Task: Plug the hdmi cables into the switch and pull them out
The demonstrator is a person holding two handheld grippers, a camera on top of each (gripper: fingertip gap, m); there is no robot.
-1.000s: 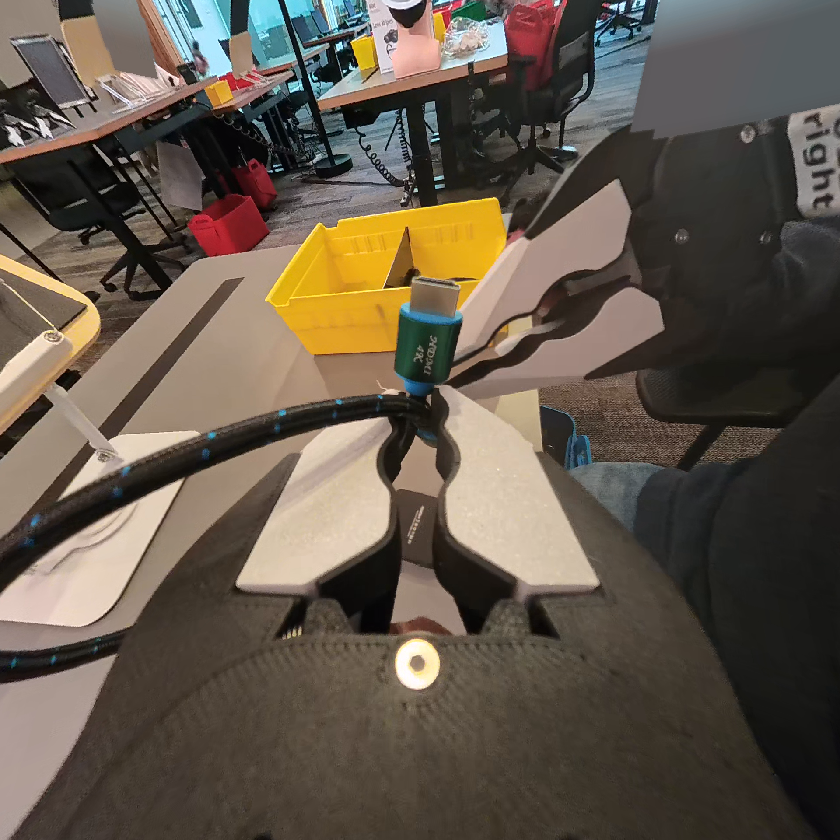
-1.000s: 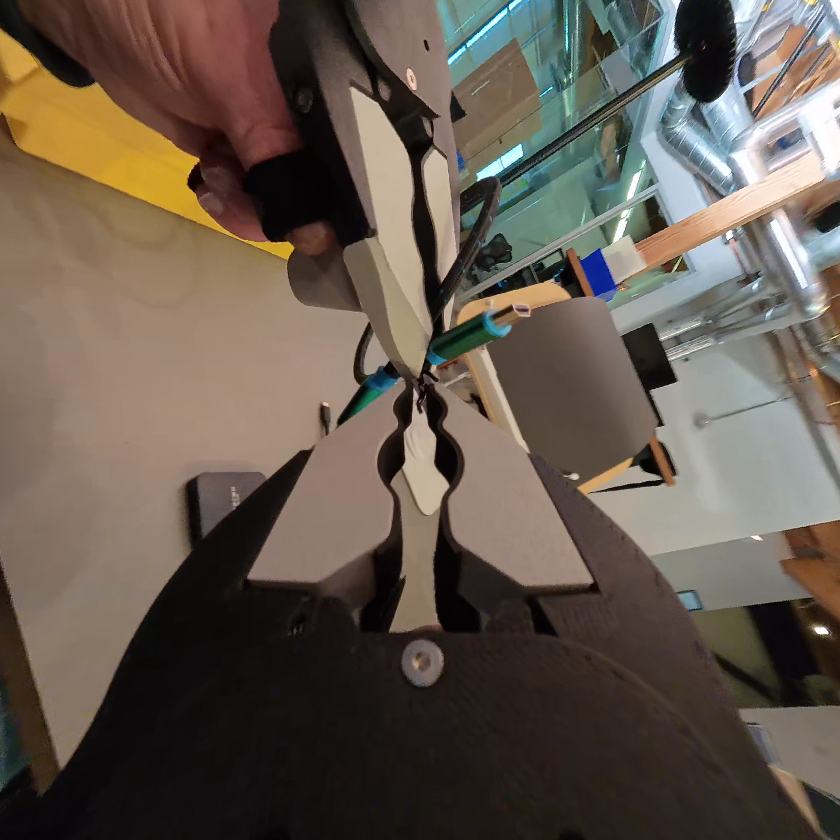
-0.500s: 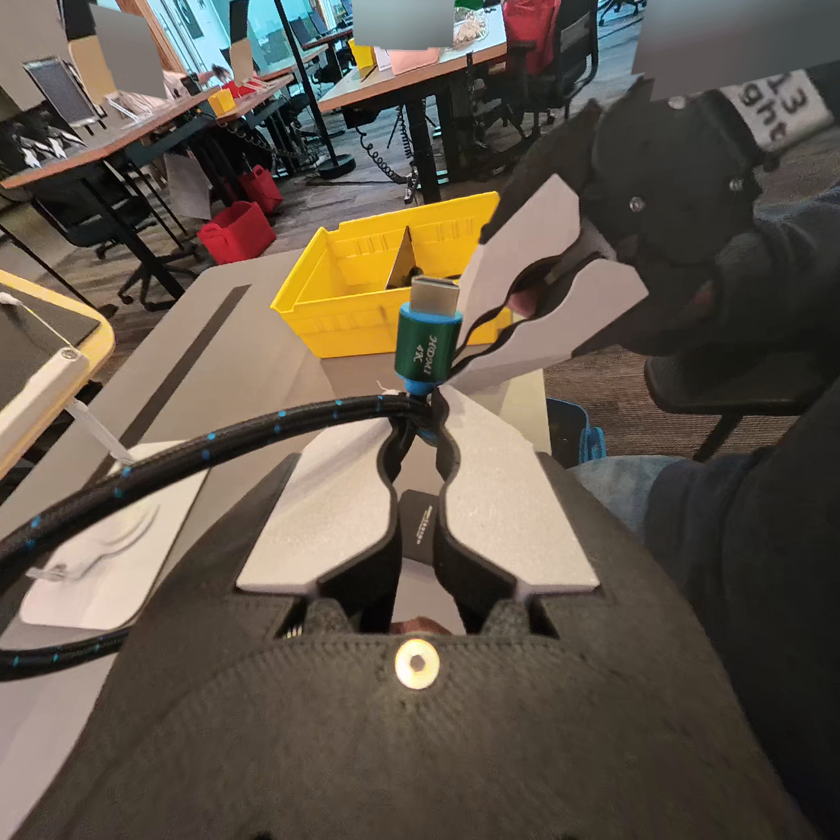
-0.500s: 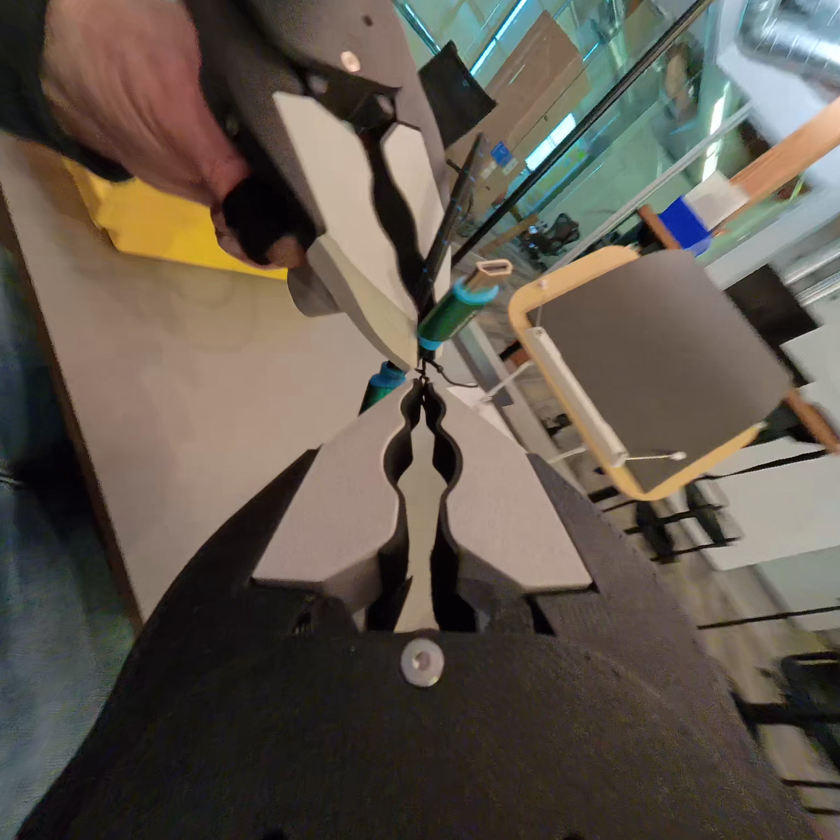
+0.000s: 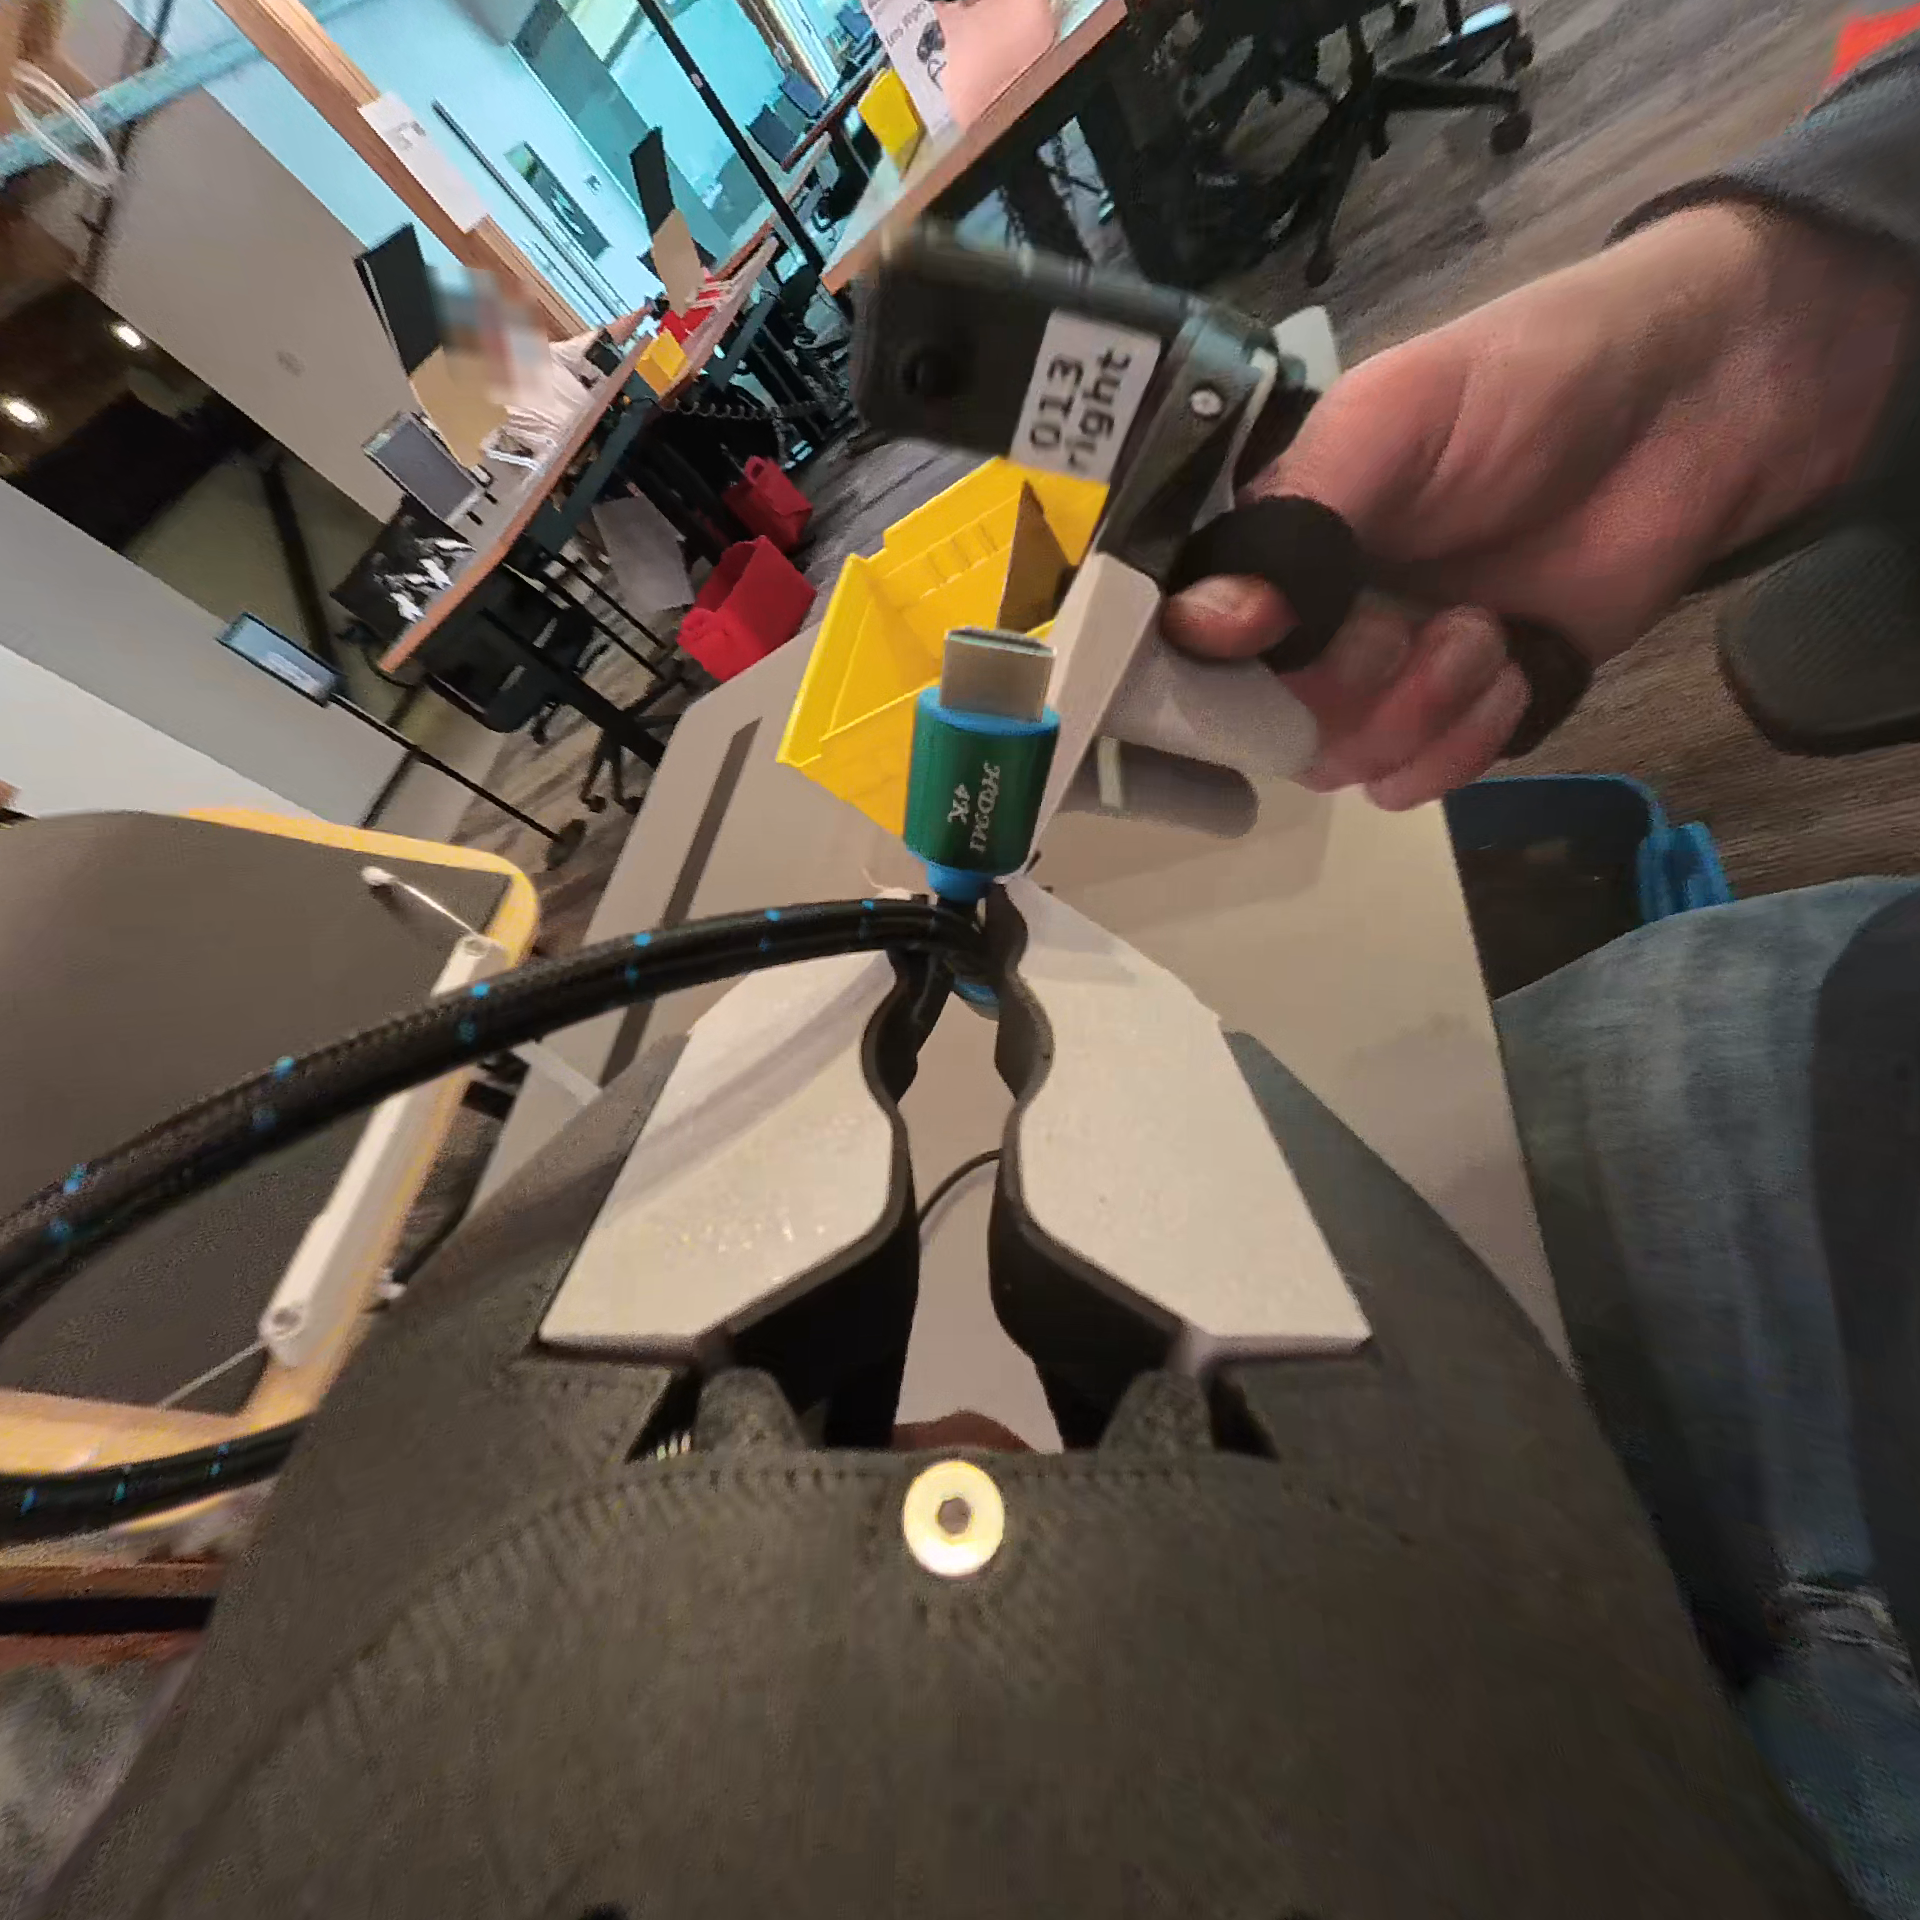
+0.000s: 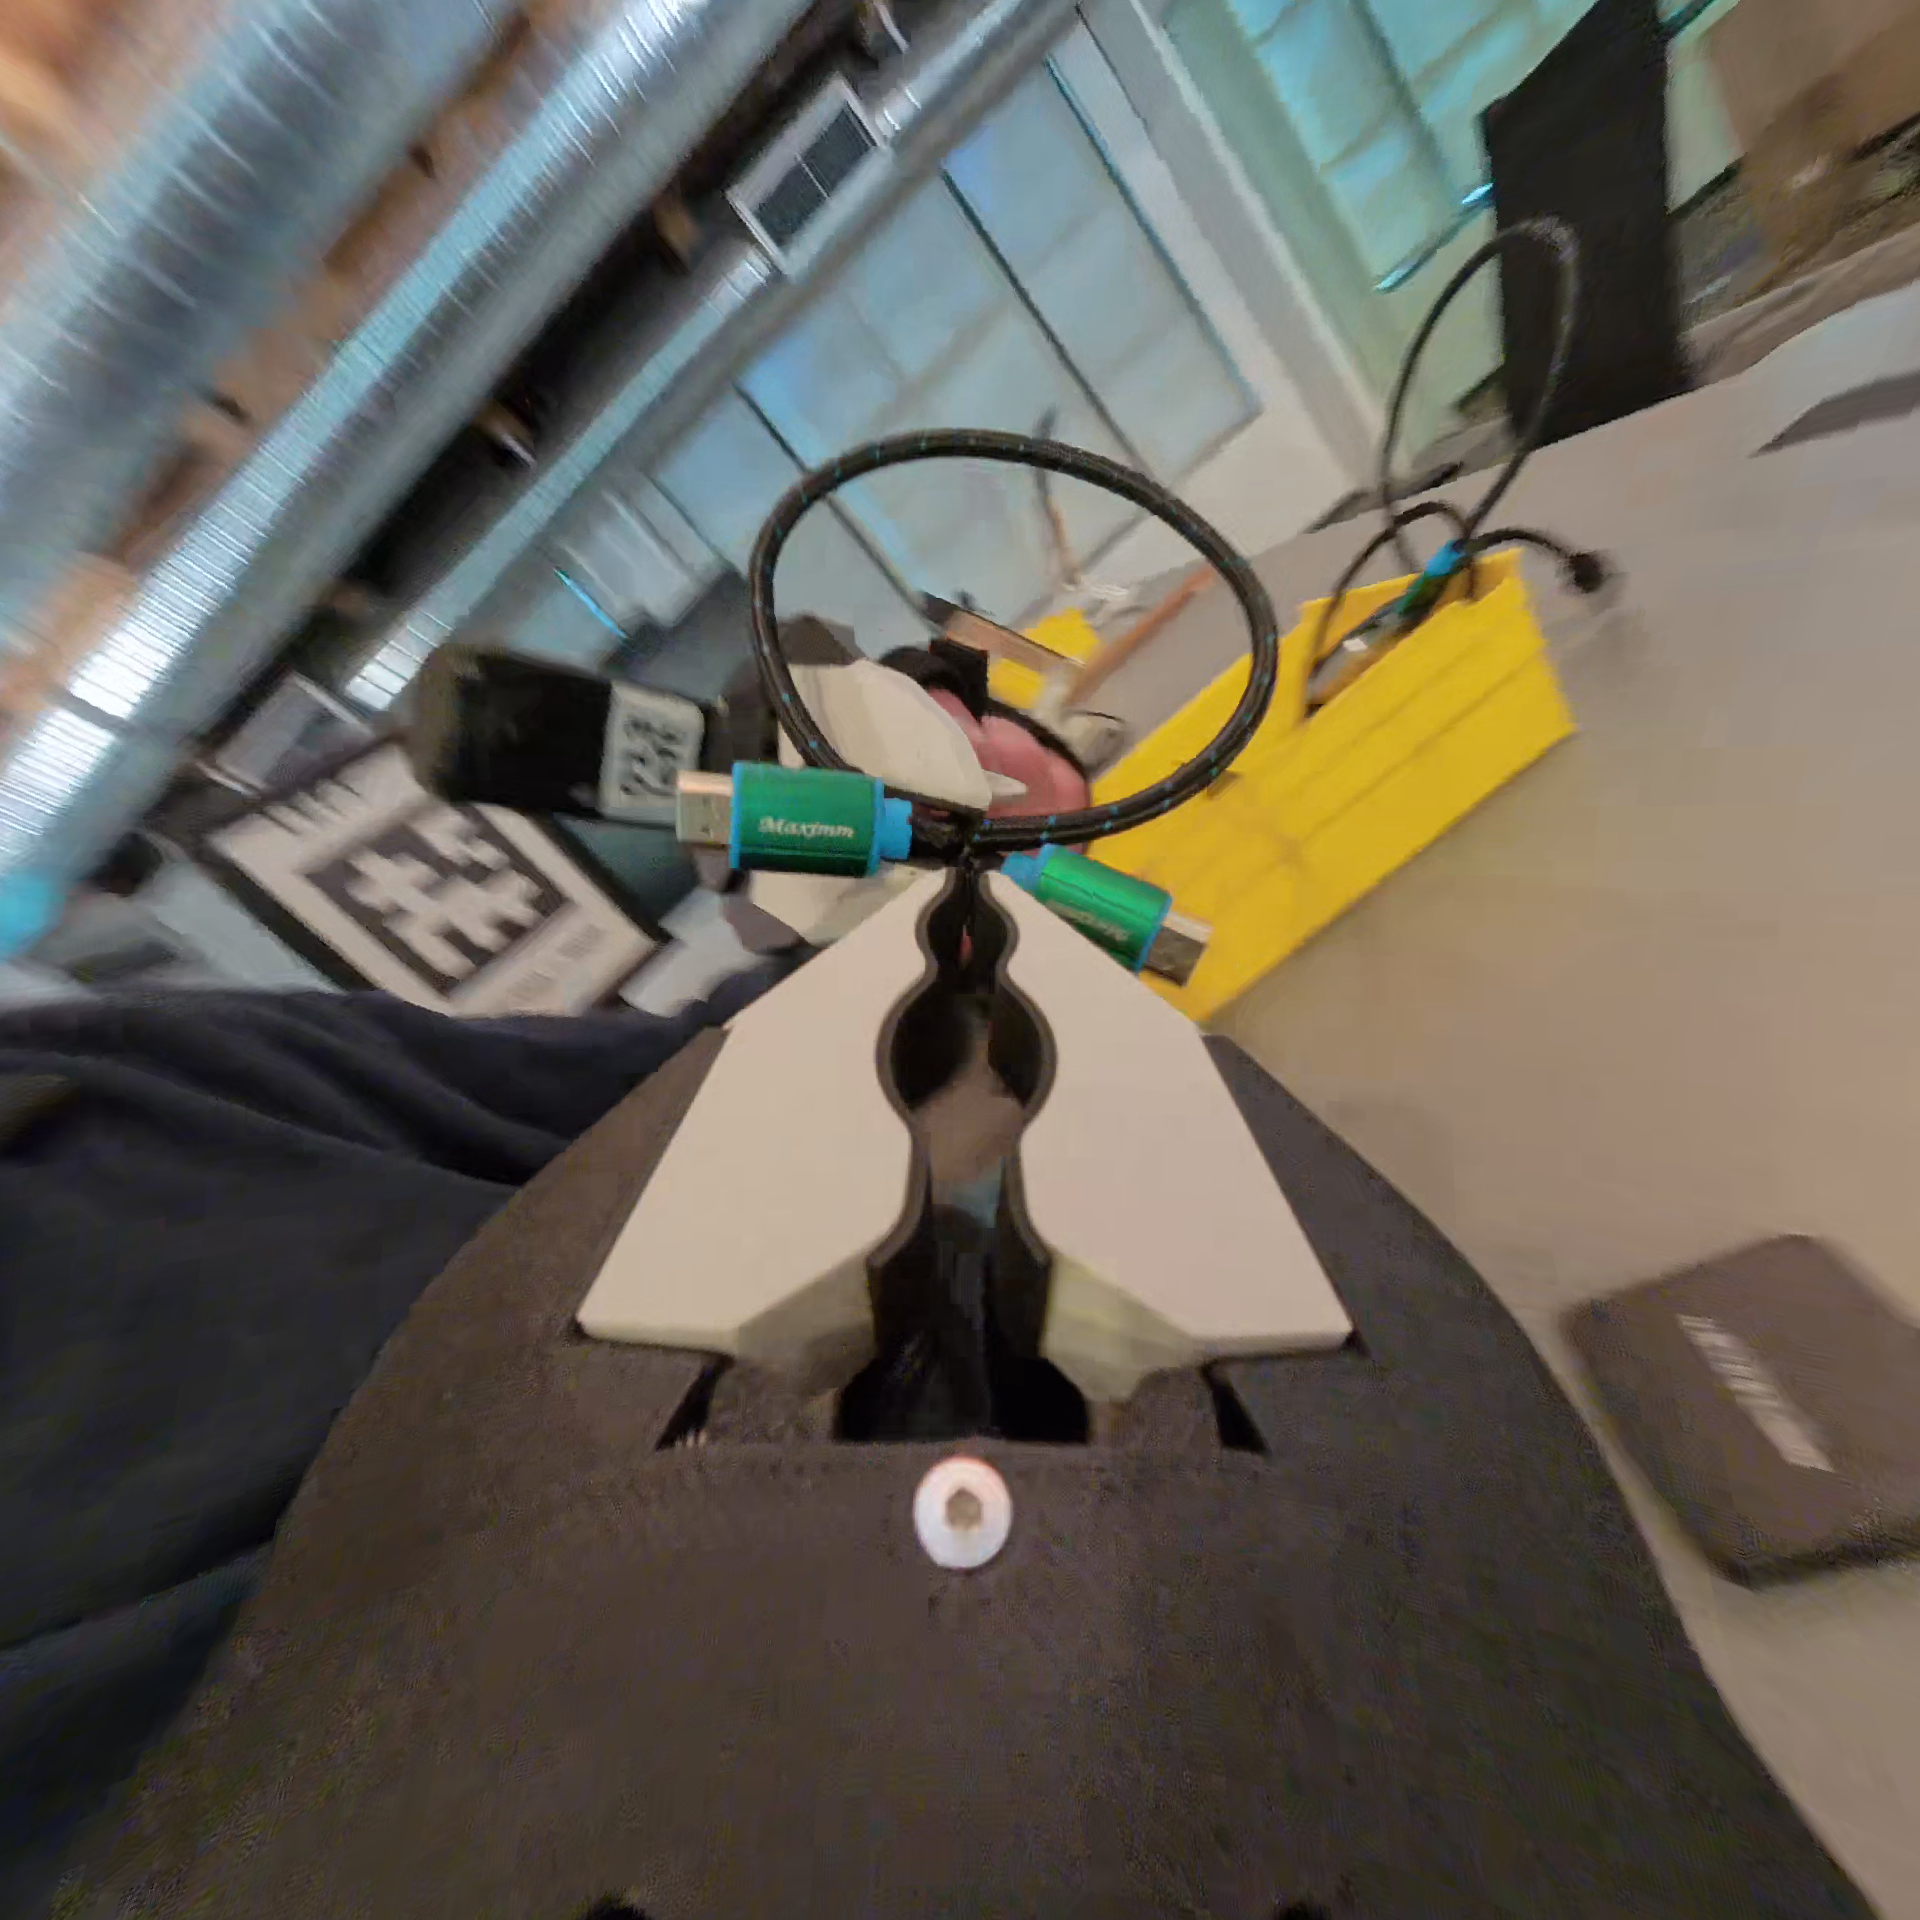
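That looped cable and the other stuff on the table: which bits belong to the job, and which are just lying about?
Part of the job:
- braided HDMI cable, coiled, both green plugs free
- dark flat switch box on the table
- left tongs and right tongs, both pinching the cable

Just lying about:
- yellow bin holding more cables
- red bins on the floor

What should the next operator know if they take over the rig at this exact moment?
Left gripper: fingers shut on the HDMI cable, just below one green plug.
Right gripper: fingers shut where the cable's loop crosses; whether they pinch cable or a tie is unclear.
Things: both plugs, the second included, are in the air. The switch lies on the table, and more cables sit in the yellow bin.
Done: cable picked up.
Left: free the loop, plug into the switch, pull out.
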